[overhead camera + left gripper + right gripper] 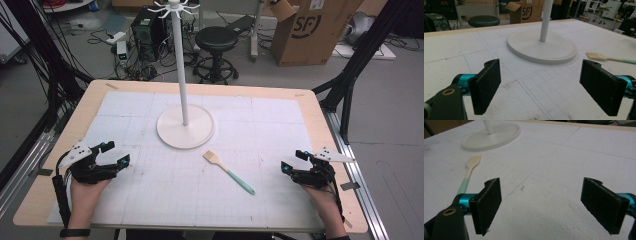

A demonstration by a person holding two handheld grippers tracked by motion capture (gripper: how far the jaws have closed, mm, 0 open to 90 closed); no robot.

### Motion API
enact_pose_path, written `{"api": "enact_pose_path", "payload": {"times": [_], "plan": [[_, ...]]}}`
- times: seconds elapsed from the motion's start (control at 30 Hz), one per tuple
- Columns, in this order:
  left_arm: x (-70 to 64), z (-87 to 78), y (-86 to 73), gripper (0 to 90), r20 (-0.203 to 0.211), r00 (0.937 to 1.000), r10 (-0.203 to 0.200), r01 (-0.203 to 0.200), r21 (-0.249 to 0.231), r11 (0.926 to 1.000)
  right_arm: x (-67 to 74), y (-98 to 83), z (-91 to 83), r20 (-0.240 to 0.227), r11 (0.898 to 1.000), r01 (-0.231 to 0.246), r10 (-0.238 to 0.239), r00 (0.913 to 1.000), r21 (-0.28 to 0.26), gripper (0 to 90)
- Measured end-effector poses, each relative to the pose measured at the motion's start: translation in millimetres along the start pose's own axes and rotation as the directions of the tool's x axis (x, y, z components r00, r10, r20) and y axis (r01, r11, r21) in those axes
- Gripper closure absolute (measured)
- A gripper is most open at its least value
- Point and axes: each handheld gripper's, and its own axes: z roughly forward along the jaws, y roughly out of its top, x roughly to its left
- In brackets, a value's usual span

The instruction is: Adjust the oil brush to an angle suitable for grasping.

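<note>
Looking down from the high view: pastry brush (228, 172) lies flat mid-table, bristles far-left, green handle running near-right, tip toward the right gripper (291, 163), which looks nearer than the left gripper (116, 153). Both wide open, empty.

Left gripper view: brush off to the far right, past the white stand's base (529, 53).

Right gripper view: brush at left, handle end just beside the left jaw; prob. the right hand's reach.

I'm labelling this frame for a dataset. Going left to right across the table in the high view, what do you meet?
left gripper → white stand → brush → right gripper. Both grippers rest open near the table's front edge.
</note>
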Motion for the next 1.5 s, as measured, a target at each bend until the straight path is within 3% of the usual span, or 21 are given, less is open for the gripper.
{"api": "enact_pose_path", "payload": {"times": [1.03,1.5], "plan": [[0.1,-0.7,-0.4,18.1,-0.004,0.9999,0.017,-0.017,0.022,0.9996,0.0,1.1,-1.4,-0.017,1.0,-0.002,0.002,0.9999,-0.008,16.9],[0.0,-0.9,-0.5,18.0,-0.001,0.9999,0.012,-0.012,0.022,0.9997,20.8,6.9,12.9,-0.073,1.0,0.031,-0.031,0.9968,0.004,16.9]]}}
